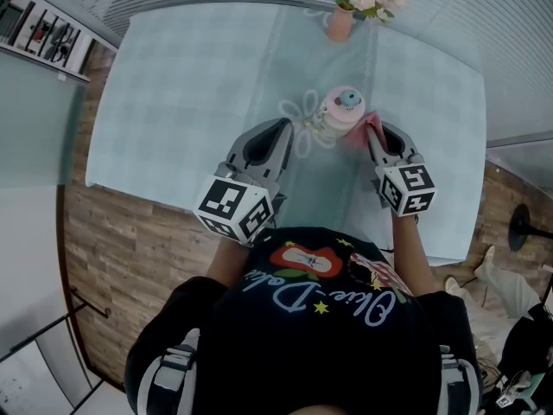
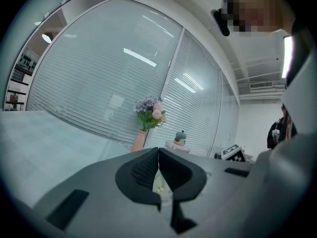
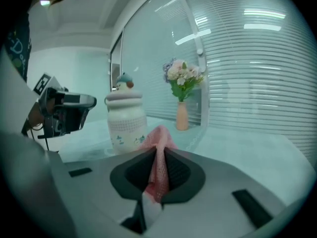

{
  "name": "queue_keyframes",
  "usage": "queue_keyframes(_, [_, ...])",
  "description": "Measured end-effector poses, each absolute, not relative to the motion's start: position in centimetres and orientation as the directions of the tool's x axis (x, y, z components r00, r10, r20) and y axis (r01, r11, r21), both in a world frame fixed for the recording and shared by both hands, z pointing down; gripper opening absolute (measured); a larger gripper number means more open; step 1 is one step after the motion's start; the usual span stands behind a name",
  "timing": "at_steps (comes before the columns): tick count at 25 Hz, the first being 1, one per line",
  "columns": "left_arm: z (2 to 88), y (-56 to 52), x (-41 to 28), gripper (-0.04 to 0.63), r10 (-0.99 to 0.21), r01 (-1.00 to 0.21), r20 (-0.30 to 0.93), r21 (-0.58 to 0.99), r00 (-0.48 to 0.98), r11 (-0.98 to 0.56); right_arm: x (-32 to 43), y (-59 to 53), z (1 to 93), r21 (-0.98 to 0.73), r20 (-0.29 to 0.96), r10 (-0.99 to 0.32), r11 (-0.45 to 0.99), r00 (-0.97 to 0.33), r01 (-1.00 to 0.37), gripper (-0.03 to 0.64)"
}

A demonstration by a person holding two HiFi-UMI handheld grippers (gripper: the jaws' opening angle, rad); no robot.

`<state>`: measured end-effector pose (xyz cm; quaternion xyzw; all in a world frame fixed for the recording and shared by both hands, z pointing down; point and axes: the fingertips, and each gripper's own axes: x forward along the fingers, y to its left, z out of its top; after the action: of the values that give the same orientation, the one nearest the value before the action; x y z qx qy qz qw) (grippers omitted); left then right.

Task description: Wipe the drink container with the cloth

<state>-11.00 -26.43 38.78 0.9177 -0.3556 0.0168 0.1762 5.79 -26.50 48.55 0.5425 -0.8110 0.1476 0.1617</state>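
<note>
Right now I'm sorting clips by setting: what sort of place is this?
Probably an office or meeting room, dressed to look a little homely: glass walls behind slatted blinds, a ceiling strip light, and a cloth-covered table carrying a flower vase.

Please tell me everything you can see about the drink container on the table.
The drink container is a rounded cream bottle with fine dots and small teal prints near its base. A wide pale pink lid closes it, topped by a knob with a teal cap. It stands upright on the table, over a flower outline. The pink cloth, clamped in the right tool, is against or just beside it; I cannot tell which.
</note>
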Motion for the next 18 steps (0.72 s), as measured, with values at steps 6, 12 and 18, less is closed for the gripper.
queue_keyframes(6, [38.4, -26.4, -11.0, 0.003, -0.646, -0.657, 0.151, 0.307, 0.748, -0.689, 7.4, -27.8, 42.7, -0.155, 0.217, -0.904, 0.340, -0.368, -0.928, 0.032])
queue_keyframes(12, [38.3, -26.5, -11.2, 0.003, -0.656, -0.666, 0.151, 0.307, 0.740, -0.680, 5.8, -29.3, 39.9, -0.231, 0.114, -0.876, 0.436, -0.469, -0.870, 0.032])
queue_keyframes(18, [38.4, -26.5, -11.6, 0.003, -0.666, -0.675, 0.150, 0.309, 0.730, -0.670, 4.2, -29.9, 40.5, -0.214, 0.151, -0.843, 0.482, -0.516, -0.850, 0.032])
